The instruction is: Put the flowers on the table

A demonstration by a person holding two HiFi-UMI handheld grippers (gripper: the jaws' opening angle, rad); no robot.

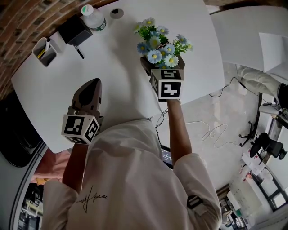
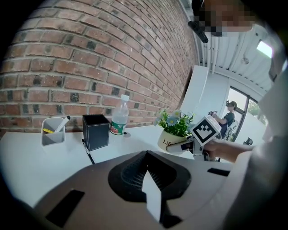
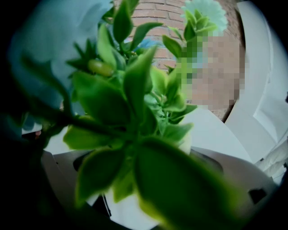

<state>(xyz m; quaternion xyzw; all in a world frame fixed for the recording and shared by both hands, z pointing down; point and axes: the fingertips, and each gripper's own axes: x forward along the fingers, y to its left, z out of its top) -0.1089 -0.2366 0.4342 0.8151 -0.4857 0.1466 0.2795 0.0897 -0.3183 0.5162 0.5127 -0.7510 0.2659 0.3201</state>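
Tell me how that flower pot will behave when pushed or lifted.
The flower pot looks small, so probably light. Its flowers spread wider than it, so a high push may tip it. Its smooth wall could slip.

White table [image 1: 117, 81]: pen tray [image 1: 44, 51], black box [image 1: 74, 30], bottle [image 1: 93, 18], perhaps a lid [image 1: 116, 13].

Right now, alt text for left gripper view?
Left gripper, jaws shut, faces a table by a brick wall; beyond, the right gripper holds a white pot of flowers. Pen holder, black box and bottle stand left.
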